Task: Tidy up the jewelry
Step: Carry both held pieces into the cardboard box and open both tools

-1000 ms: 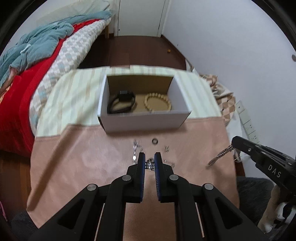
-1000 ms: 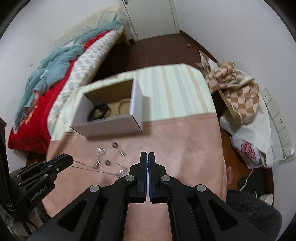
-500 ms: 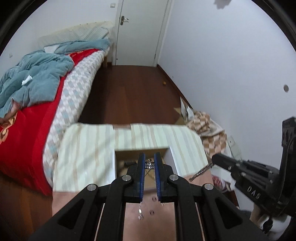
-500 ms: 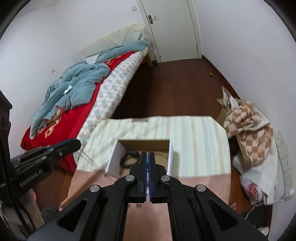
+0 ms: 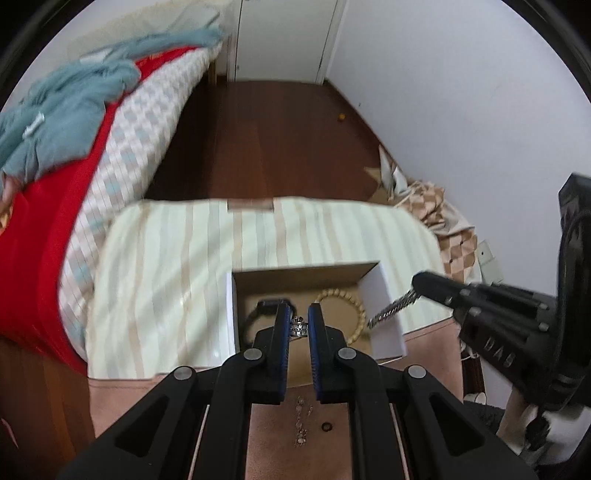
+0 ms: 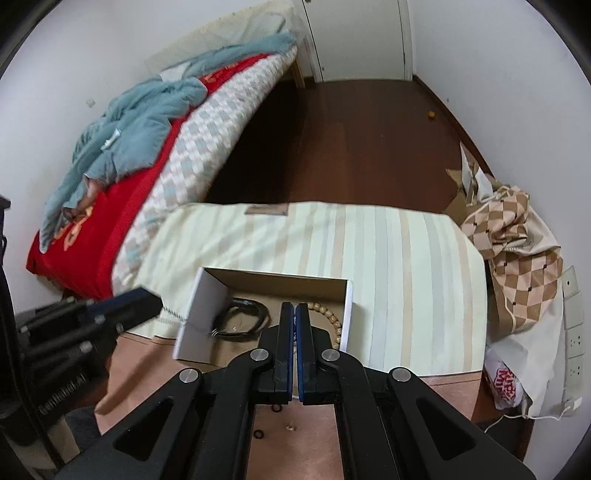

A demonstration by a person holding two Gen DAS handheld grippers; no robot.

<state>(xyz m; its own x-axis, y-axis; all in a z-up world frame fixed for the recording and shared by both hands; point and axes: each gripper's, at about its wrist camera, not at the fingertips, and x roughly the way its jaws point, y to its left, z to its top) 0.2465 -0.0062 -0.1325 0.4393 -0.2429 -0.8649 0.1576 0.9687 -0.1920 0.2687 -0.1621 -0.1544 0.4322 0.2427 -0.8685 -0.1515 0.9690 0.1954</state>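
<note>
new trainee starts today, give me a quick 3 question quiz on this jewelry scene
1. True or false: the left gripper is shut on a silver jewelry piece.
2. Multiple choice: what hangs from the right gripper? A) beaded bracelet B) silver chain C) black watch
3. Name the two items lying inside the box.

Key:
1. True.
2. B.
3. The black watch and the beaded bracelet.

Beyond the jaws lies dark wooden floor (image 5: 280,140) leading to a white door (image 5: 284,33). Far left, a bed with red cover (image 6: 107,218) and teal blanket (image 6: 147,114). Right, a checkered cloth (image 6: 517,236).
</note>
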